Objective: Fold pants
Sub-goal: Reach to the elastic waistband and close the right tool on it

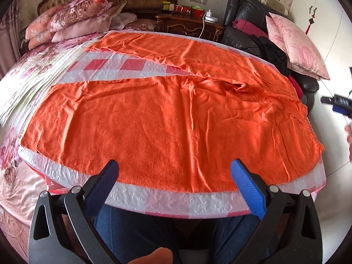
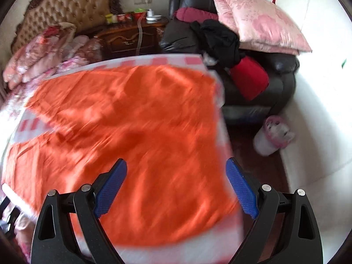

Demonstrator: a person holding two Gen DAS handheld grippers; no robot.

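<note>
Orange pants [image 1: 167, 118] lie spread flat on a pink-and-white checked sheet [image 1: 167, 200], legs running left and waistband at the right. My left gripper [image 1: 175, 171] hovers open above the near edge of the closer leg, holding nothing. In the right wrist view the same pants [image 2: 136, 136] appear blurred by motion. My right gripper [image 2: 176, 171] is open over the waist end, nothing between its fingers. The right gripper also shows at the far right edge of the left wrist view [image 1: 338, 105].
A floral bed [image 1: 26, 176] lies under the sheet, with stacked quilts [image 1: 77, 17] at the headboard. A wooden nightstand [image 1: 189, 24] and a black armchair [image 2: 259, 83] with pink pillows [image 2: 259, 22] stand beyond. A person's blue-trousered legs [image 1: 140, 233] are below the near edge.
</note>
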